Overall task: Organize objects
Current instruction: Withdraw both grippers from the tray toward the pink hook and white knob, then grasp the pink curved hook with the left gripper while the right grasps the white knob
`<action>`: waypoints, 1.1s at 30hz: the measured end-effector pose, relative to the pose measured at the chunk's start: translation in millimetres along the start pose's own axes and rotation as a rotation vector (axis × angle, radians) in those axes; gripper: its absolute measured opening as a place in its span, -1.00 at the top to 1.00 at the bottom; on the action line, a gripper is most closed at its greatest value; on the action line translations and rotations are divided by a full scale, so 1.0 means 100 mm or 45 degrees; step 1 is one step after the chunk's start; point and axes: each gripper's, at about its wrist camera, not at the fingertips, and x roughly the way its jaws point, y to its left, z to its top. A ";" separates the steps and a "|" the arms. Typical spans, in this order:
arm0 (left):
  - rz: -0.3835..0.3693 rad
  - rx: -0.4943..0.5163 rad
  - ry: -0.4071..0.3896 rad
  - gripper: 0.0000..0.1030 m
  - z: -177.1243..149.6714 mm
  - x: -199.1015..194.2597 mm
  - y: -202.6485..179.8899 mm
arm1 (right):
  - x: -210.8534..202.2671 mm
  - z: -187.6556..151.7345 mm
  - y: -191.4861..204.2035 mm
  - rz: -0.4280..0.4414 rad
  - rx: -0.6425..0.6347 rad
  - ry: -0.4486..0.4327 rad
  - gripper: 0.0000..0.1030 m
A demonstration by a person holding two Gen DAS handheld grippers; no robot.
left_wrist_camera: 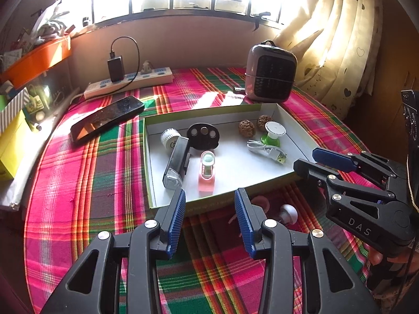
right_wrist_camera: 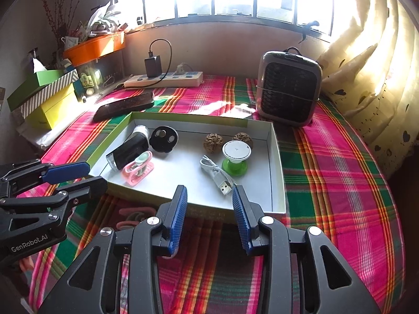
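Box: I see a flat open box (left_wrist_camera: 285, 116) with white inside walls. It lies on the cloth just past the tips of both my grippers.
In the box, left part: a black bike light (left_wrist_camera: 176, 162) lies on its side. A pink clip toy (left_wrist_camera: 207, 171) lies just beside it. A white round cap (left_wrist_camera: 169, 137) and a black round disc with holes (left_wrist_camera: 203, 134) lie behind them.
In the box, right part: two brown bumpy nuts (right_wrist_camera: 213, 142) sit near the far wall. A white and green spool (right_wrist_camera: 235, 161) stands just in front of them. A white cable with a plug (right_wrist_camera: 217, 174) lies beside the spool, close to my right jaws.
Left gripper (left_wrist_camera: 209, 204): my jaws are apart and nothing is between them. They hang over the near wall of the box.
Right gripper (right_wrist_camera: 209, 200): my jaws are apart too, with nothing in them. They hang over the near wall, just before the plug.
On the cloth, near my jaws: a small white and pink mushroom thing (left_wrist_camera: 288, 213) and pink bands (right_wrist_camera: 132, 216) lie outside the box.
Farther off: a black phone (left_wrist_camera: 107, 121), a power strip (left_wrist_camera: 128, 82) with a charger, and a small heater (left_wrist_camera: 271, 70) sit past the box on the plaid cloth (left_wrist_camera: 78, 183).
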 end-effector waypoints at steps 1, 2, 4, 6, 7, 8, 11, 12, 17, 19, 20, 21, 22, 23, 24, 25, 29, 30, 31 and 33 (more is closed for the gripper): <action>0.000 -0.006 -0.002 0.27 -0.03 -0.02 0.01 | -0.03 -0.02 0.02 0.004 -0.003 -0.002 0.27; 0.001 -0.008 -0.003 0.27 -0.05 -0.05 0.01 | -0.05 -0.05 0.03 0.006 -0.007 -0.004 0.26; -0.004 -0.019 -0.003 0.27 -0.12 -0.09 0.03 | -0.10 -0.10 0.06 0.013 -0.007 -0.009 0.26; -0.009 -0.027 -0.005 0.27 -0.18 -0.13 0.05 | -0.13 -0.17 0.07 0.020 -0.001 -0.003 0.23; -0.010 -0.035 -0.004 0.27 -0.22 -0.16 0.07 | -0.13 -0.21 0.07 0.022 -0.001 0.006 0.19; -0.011 -0.040 -0.002 0.27 -0.25 -0.17 0.08 | -0.13 -0.24 0.08 0.024 -0.003 0.014 0.18; -0.012 -0.058 0.009 0.26 -0.34 -0.18 0.13 | -0.10 -0.32 0.12 0.035 -0.006 0.041 0.18; -0.013 -0.064 0.015 0.26 -0.36 -0.18 0.14 | -0.08 -0.35 0.13 0.043 -0.002 0.049 0.18; -0.027 -0.097 0.052 0.26 -0.48 -0.13 0.21 | -0.02 -0.41 0.19 0.083 -0.011 0.092 0.18; -0.030 -0.102 0.056 0.26 -0.50 -0.13 0.22 | 0.00 -0.40 0.21 0.098 -0.012 0.095 0.13; -0.034 -0.103 0.057 0.26 -0.51 -0.12 0.22 | 0.01 -0.40 0.22 0.105 -0.009 0.100 0.05; -0.035 -0.106 0.061 0.26 -0.52 -0.12 0.22 | 0.03 -0.40 0.23 0.113 -0.005 0.105 0.01; -0.034 -0.109 0.063 0.26 -0.52 -0.12 0.22 | 0.06 -0.39 0.24 0.122 -0.003 0.118 -0.01; -0.033 -0.109 0.065 0.26 -0.52 -0.11 0.22 | 0.09 -0.39 0.25 0.129 -0.005 0.130 -0.01; -0.031 -0.107 0.069 0.26 -0.52 -0.10 0.22 | 0.11 -0.38 0.27 0.129 -0.011 0.141 -0.01; -0.029 -0.108 0.072 0.26 -0.52 -0.10 0.22 | 0.13 -0.38 0.28 0.126 -0.018 0.149 -0.01; -0.037 -0.105 0.076 0.26 -0.51 -0.07 0.21 | 0.21 -0.36 0.35 0.115 -0.059 0.188 -0.01; -0.040 -0.103 0.075 0.26 -0.50 -0.07 0.20 | 0.23 -0.36 0.36 0.106 -0.071 0.192 -0.01; -0.042 -0.102 0.075 0.26 -0.49 -0.06 0.19 | 0.23 -0.35 0.37 0.100 -0.084 0.189 -0.01; -0.048 -0.096 0.072 0.25 -0.46 -0.04 0.18 | 0.25 -0.35 0.37 0.080 -0.106 0.199 -0.01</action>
